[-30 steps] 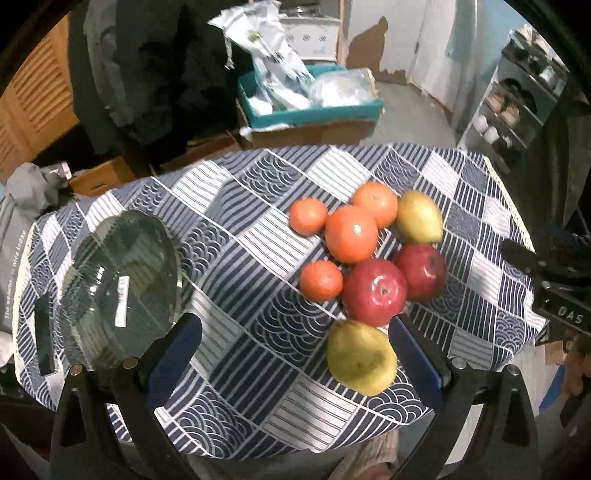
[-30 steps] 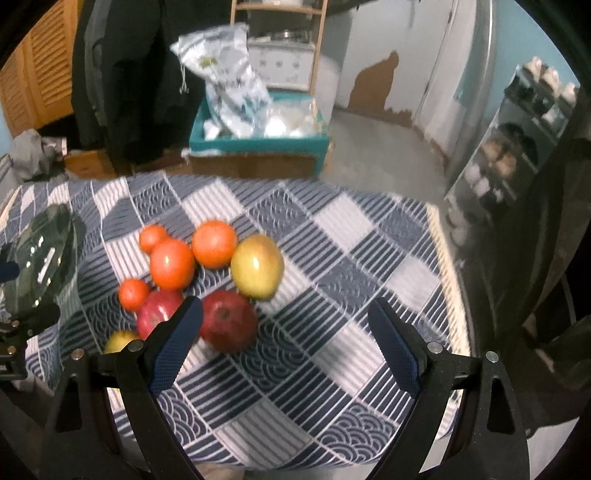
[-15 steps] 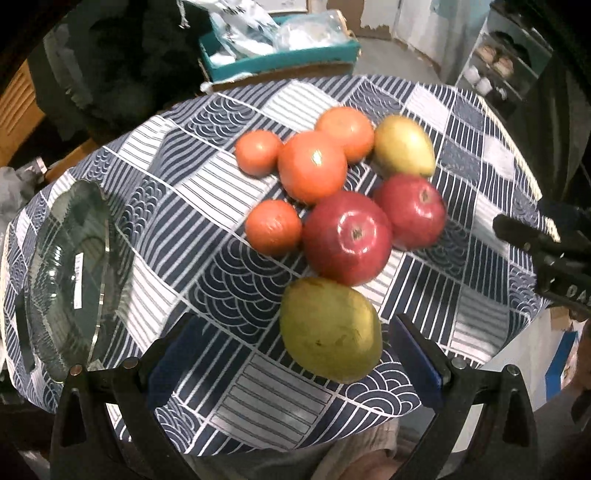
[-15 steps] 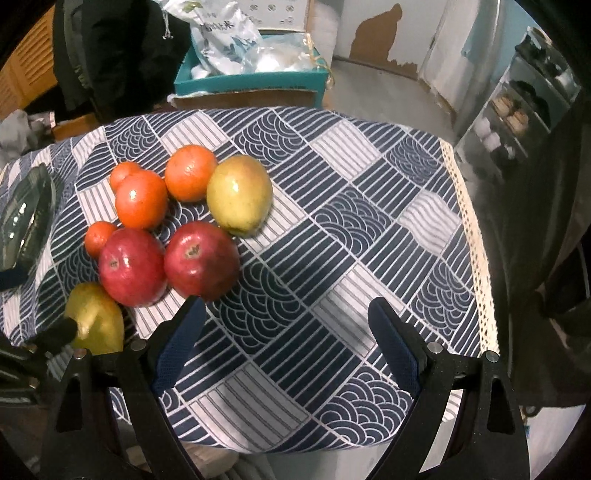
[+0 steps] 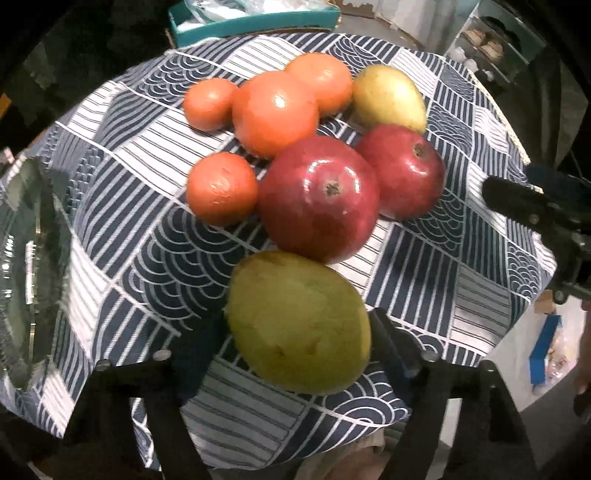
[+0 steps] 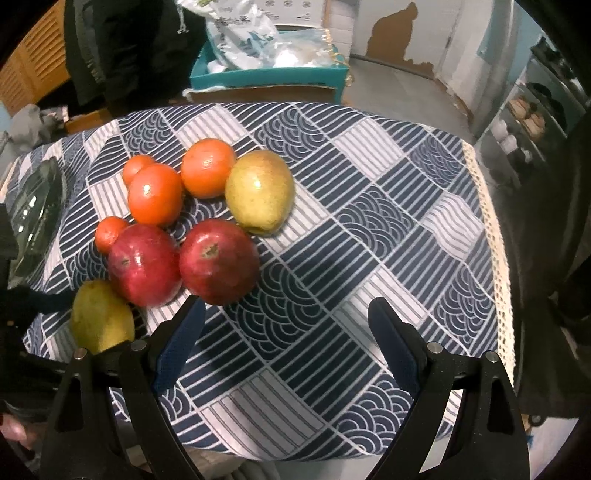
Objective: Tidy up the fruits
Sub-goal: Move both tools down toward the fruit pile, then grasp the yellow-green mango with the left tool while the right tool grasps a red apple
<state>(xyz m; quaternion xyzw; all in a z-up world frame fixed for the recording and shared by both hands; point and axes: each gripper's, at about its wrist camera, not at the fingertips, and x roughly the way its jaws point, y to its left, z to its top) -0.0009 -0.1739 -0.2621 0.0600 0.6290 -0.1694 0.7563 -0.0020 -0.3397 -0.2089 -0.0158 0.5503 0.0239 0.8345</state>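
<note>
Left gripper (image 5: 291, 354) fingers spread, straddling the green mango (image 5: 299, 321) at lower centre; right gripper (image 6: 286, 332) fingers spread over bare patterned worktop (image 6: 369, 229); teal box (image 6: 266, 75) behind

A round table covered by a navy-and-white patterned tablecloth (image 6: 369, 229), with a teal box (image 6: 269, 75) of plastic bags (image 6: 243, 33) on the floor behind it, beside a dark jacket (image 6: 140, 44).

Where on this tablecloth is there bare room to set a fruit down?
Bare cloth runs from the red apple and yellow pear to the lace edge. A narrower strip lies between the glass plate and the small orange. The fruit cluster is crowded.
</note>
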